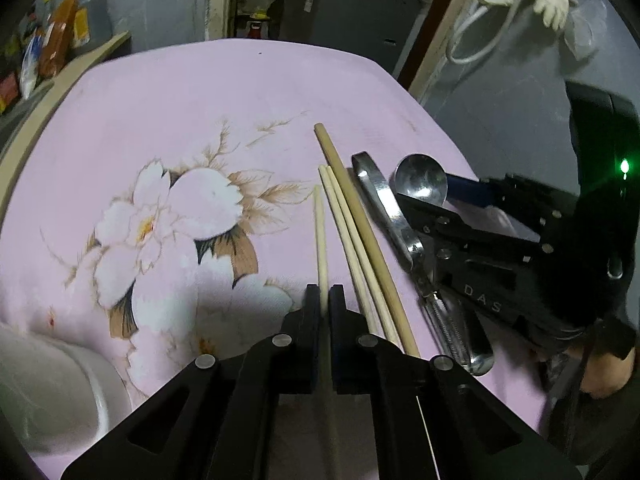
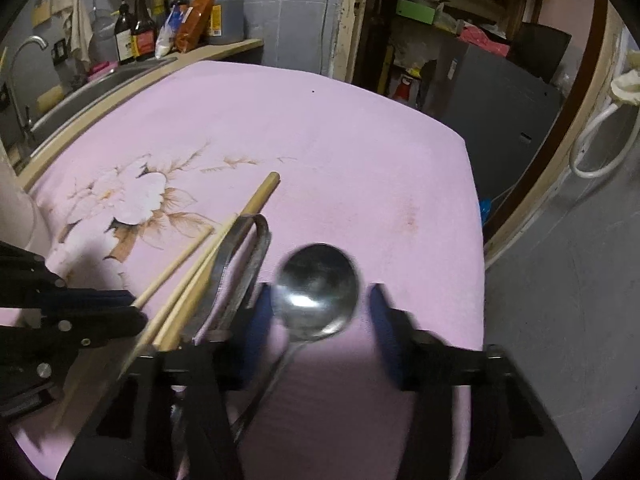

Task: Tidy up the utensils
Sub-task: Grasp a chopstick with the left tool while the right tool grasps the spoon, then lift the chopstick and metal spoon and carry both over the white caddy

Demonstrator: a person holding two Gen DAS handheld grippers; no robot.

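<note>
In the left wrist view my left gripper (image 1: 324,292) is shut on one pale chopstick (image 1: 321,236) that points away over the pink floral cloth (image 1: 168,112). To its right lie two more pale chopsticks (image 1: 340,216), a thicker tan stick (image 1: 352,204) and metal tongs (image 1: 380,200). A steel spoon (image 2: 316,276) has its bowl between the spread fingers of my right gripper (image 2: 318,292). Its handle runs back between them. The left pad (image 2: 256,316) is close to the bowl and a gap shows at the right pad (image 2: 384,320).
A white bowl (image 1: 52,392) stands at the near left of the table. Beyond the table's left edge are a sink (image 2: 80,88) and several bottles (image 2: 140,28). The cloth ends at the right over a grey floor (image 2: 560,300).
</note>
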